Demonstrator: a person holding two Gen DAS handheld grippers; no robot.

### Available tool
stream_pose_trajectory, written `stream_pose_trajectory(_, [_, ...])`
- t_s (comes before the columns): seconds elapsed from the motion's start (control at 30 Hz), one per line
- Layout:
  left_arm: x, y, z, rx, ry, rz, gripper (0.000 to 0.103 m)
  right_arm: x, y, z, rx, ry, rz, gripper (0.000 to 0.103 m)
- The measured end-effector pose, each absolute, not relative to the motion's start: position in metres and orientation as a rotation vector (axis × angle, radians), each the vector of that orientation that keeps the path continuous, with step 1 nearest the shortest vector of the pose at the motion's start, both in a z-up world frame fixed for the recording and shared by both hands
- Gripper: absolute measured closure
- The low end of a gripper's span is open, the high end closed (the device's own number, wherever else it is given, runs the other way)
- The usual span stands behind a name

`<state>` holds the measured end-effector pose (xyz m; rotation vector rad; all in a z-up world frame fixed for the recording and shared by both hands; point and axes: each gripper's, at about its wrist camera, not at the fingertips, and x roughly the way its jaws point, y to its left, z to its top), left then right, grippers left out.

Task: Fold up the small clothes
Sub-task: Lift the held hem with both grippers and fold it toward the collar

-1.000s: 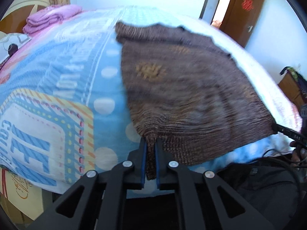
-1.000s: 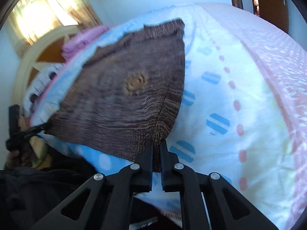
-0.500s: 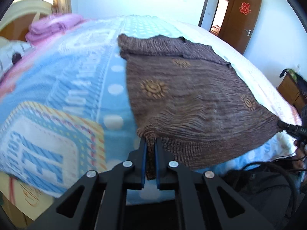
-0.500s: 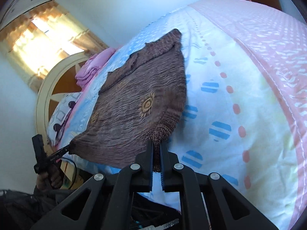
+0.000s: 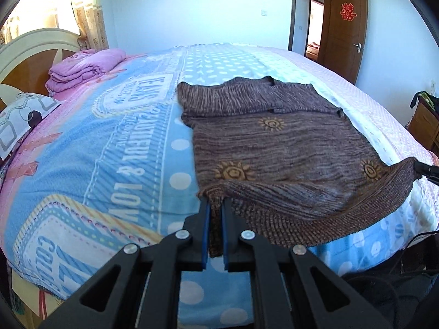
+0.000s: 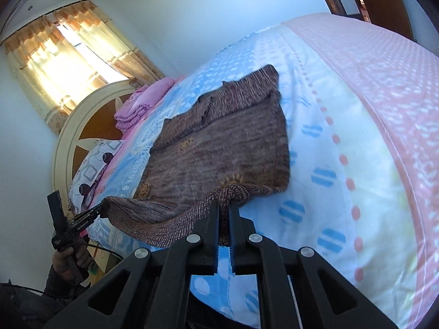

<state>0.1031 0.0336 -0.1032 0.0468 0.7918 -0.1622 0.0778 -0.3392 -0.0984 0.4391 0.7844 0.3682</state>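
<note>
Pale blue walls (image 5: 205, 8), sunlit curtained window (image 6: 63, 54), brown door (image 5: 345, 27), cream headboard (image 6: 82, 126).

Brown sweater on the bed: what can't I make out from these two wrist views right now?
- Brown sweater: hem corners, hidden between the fingers of the left gripper and right gripper.
- Its underside against the bedspread: covered in both views.
- Sun motifs and knit: motion-blurred in the right wrist view.
- Sleeves: folded under the far end, their layout unclear.
- Bed's near edge: cut off by gripper bodies.
</note>
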Motion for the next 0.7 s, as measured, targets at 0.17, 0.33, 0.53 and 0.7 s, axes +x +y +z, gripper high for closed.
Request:
stream_pose_trajectory(0.17, [0.117, 0.037, -0.101, 0.048, 0.784, -0.148, 0.095, 0.095, -0.337, -0.088, 0.424, 0.764, 0.374, 0.098])
stream_pose_trajectory(0.33, [0.134, 0.041, -0.095, 0.035, 0.774, -0.140, 0.095, 0.113, -0.340, -0.076, 0.420, 0.734, 0.371, 0.098])
stream_pose_trajectory(0.53, [0.157, 0.043, -0.082, 0.023, 0.748, -0.138, 0.095, 0.138, -0.340, -0.055, 0.407, 0.696, 0.373, 0.098])
stream_pose_trajectory(0.7, [0.184, 0.047, -0.067, 0.002, 0.718, -0.123, 0.095, 0.163, -0.340, -0.040, 0.400, 0.668, 0.368, 0.098])
